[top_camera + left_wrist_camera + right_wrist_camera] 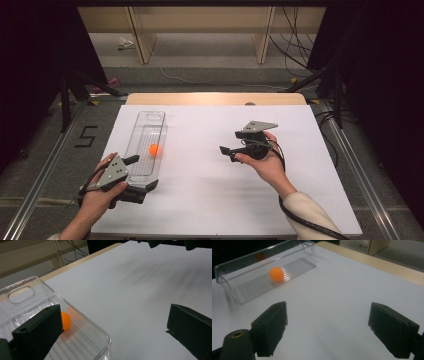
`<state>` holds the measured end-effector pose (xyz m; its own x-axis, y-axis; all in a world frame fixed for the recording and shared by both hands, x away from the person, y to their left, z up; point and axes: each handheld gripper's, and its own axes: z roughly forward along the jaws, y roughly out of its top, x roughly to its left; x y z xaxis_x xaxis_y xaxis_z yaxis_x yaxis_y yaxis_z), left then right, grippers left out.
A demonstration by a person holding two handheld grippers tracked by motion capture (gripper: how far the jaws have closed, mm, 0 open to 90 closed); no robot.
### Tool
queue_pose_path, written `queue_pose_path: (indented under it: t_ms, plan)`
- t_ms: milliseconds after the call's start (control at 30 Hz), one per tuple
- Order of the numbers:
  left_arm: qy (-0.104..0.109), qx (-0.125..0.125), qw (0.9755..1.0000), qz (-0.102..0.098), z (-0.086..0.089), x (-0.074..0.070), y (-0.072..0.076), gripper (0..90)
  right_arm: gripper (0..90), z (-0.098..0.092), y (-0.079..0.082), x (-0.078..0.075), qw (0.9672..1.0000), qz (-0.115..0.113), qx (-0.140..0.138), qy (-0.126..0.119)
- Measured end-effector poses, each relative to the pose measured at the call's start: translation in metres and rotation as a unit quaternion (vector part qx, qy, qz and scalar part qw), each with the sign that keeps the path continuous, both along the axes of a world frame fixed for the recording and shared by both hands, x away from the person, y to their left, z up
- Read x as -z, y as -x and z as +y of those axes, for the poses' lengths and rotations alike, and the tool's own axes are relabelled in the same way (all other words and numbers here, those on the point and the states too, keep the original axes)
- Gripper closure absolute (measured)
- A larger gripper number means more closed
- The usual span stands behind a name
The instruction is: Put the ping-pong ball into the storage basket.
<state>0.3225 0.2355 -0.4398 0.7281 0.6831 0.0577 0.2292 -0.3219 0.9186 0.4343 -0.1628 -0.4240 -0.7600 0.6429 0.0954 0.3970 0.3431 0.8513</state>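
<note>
A long clear plastic bin (150, 120) lies lengthwise on the left of the white table cover (210, 190). An orange ball (155, 149) rests inside it, about halfway along. My left gripper (139, 175) is open at the bin's near end. In the left gripper view its jaws straddle the near right corner of the bin (100, 335), with the ball (66, 321) just past the left jaw. My right gripper (231, 142) is held above the middle of the table, open and empty, pointing left. The right gripper view looks across to the bin (262, 253) and ball (276, 274).
A wooden table edge (215, 98) runs along the far side. Beyond it are wooden shelf legs (142, 45) and loose cables (295, 50) on the floor. Black stand legs (75, 90) flank the table. A "5" (86, 136) is marked on the floor at left.
</note>
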Motion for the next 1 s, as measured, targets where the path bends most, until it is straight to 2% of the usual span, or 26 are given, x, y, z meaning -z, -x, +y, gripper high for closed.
queue_pose_path:
  t_ms: [567, 1000]
  plan:
    - [0.000, 0.000, 1.0000, 0.000, 0.000, 0.000, 0.000, 0.0, 16.5, -0.036, 0.015, 0.000, 0.9997, -0.001, 0.026, -0.003]
    - [0.000, 0.000, 1.0000, 0.000, 0.000, 0.000, 0.000, 0.0, 16.5, -0.056, 0.026, 0.003, 0.9994, -0.002, 0.034, -0.001]
